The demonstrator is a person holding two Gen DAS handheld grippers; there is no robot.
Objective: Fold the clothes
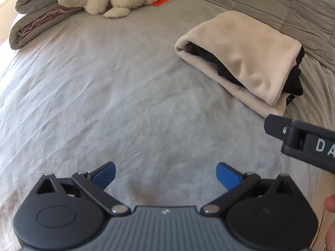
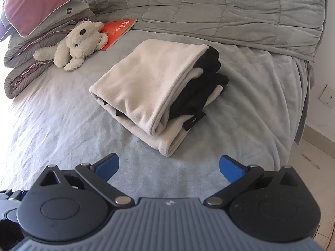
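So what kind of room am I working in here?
Most likely a bedroom. The folded garment lies on a bed with a grey sheet, pillows are stacked at the far left, and a quilt is bunched along the back. A stuffed toy lies by the pillows.

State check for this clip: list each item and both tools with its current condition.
Left tool: open, empty, above the bed.
Right tool: open, empty.
Beige garment: folded, lying on the bed, black lining showing at its edges.
Plush toy: lying against the stacked bedding.
Red booklet: closed, flat, partly under the toy.
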